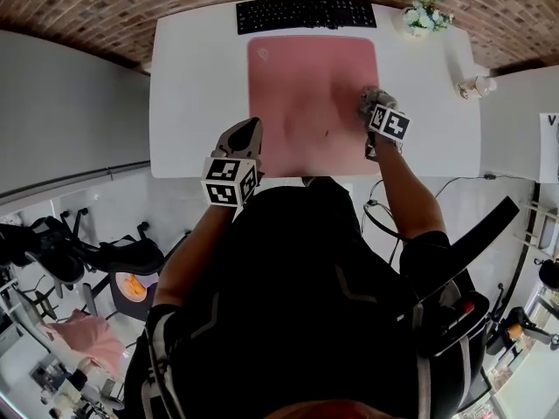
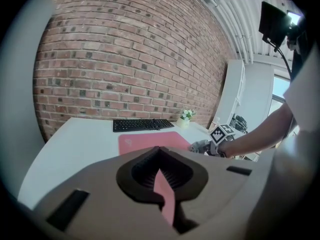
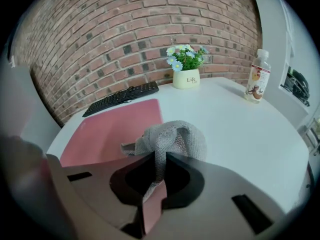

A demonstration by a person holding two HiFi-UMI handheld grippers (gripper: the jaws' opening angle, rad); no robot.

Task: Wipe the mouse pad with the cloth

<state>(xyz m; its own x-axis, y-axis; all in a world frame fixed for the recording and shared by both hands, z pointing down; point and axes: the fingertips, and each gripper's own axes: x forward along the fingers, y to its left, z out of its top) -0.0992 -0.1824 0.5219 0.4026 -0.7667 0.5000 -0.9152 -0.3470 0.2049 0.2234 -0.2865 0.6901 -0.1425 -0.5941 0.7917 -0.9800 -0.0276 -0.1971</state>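
A pink mouse pad [image 1: 306, 94] lies in the middle of the white table [image 1: 188, 85], just in front of a black keyboard [image 1: 306, 12]. My right gripper [image 1: 376, 112] is shut on a bunched grey cloth [image 1: 373, 99], which rests at the pad's right edge. In the right gripper view the cloth [image 3: 172, 139] loops up out of the right gripper [image 3: 159, 159], with the mouse pad [image 3: 110, 129] to its left. My left gripper [image 1: 247, 131] hovers over the pad's front left corner, jaws together and holding nothing. The left gripper view looks past the left gripper [image 2: 161, 156] to the mouse pad [image 2: 150, 141] and cloth [image 2: 199, 146].
A white pot of flowers [image 1: 424, 17] stands at the back right of the table and a small bottle [image 1: 476, 85] near its right edge. Brick wall runs behind the table. Cables [image 1: 454, 182] hang off the front right edge.
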